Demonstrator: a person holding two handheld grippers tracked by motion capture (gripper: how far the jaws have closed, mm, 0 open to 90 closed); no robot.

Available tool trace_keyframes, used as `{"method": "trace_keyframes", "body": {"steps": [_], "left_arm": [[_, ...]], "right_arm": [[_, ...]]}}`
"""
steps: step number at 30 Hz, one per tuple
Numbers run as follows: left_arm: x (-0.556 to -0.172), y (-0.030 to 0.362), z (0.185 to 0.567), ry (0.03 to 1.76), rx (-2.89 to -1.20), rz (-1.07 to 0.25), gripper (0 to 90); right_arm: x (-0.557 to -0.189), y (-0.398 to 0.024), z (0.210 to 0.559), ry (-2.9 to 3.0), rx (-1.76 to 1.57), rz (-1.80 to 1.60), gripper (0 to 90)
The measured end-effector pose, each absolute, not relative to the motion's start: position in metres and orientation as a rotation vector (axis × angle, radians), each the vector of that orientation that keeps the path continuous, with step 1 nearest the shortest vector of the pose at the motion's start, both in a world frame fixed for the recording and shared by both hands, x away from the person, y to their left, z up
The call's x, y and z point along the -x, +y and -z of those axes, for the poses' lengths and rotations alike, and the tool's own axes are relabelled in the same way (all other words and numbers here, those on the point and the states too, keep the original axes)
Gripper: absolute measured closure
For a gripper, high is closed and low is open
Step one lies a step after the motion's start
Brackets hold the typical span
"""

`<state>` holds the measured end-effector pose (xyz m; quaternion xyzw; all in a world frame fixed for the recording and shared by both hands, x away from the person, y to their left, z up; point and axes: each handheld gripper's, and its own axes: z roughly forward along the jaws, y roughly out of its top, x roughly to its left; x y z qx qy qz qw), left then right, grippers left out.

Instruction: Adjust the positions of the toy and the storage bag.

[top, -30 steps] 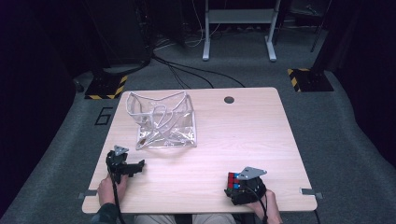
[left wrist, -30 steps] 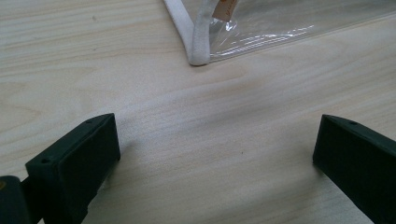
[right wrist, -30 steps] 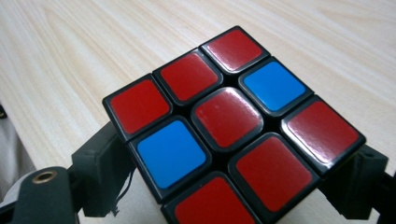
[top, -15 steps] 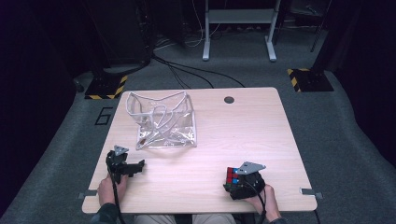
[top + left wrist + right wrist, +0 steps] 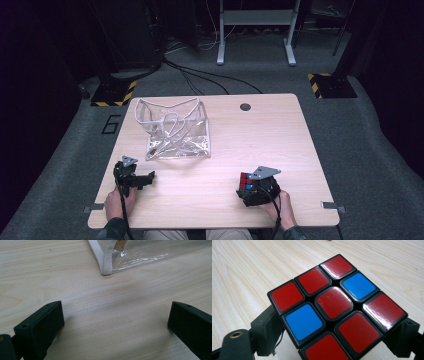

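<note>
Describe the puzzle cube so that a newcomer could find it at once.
On the light wooden table, look to the near right corner. There the right hand-held gripper clamps a black-framed puzzle cube; its facing side shows seven red squares and two blue ones.

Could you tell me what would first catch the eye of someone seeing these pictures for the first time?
The cube would: its face of red and blue tiles sits gripped between the jaws of the right gripper, near the table's front right edge. Next comes the crumpled clear bag with white trim at the table's back left. The left gripper rests open just in front of it, holding nothing.
</note>
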<state>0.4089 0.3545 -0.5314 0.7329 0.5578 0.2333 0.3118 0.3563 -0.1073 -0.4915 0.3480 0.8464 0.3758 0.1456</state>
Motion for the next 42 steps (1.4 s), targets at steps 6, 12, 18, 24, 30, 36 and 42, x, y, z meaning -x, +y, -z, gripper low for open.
{"method": "trace_keyframes", "body": {"steps": [6, 12, 18, 24, 30, 36, 42], "left_arm": [[-0.409, 0.355, 0.531, 1.474, -1.935, -0.613, 0.4], [-0.409, 0.355, 0.531, 1.474, -1.935, -0.614, 0.4], [-0.409, 0.355, 0.531, 1.474, -1.935, -0.613, 0.4], [-0.409, 0.355, 0.531, 1.474, -1.935, -0.613, 0.4], [-0.409, 0.355, 0.531, 1.474, -1.935, -0.613, 0.4], [-0.409, 0.355, 0.531, 1.474, -1.935, -0.614, 0.4], [-0.409, 0.355, 0.531, 1.474, -1.935, -0.613, 0.4]], "right_arm": [[-0.364, -0.101, 0.49, 2.44, -0.993, -1.082, 14.6], [-0.372, -0.093, 0.49, 2.451, -0.996, -1.076, 14.6], [-0.379, -0.085, 0.489, 2.464, -0.981, -1.07, 14.6], [-0.388, -0.075, 0.489, 2.479, -0.959, -1.068, 14.6], [-0.395, -0.068, 0.491, 2.487, -0.964, -1.077, 14.6], [-0.4, -0.061, 0.492, 2.495, -0.966, -1.082, 14.6], [-0.407, -0.052, 0.493, 2.507, -0.95, -1.077, 14.6]]}}
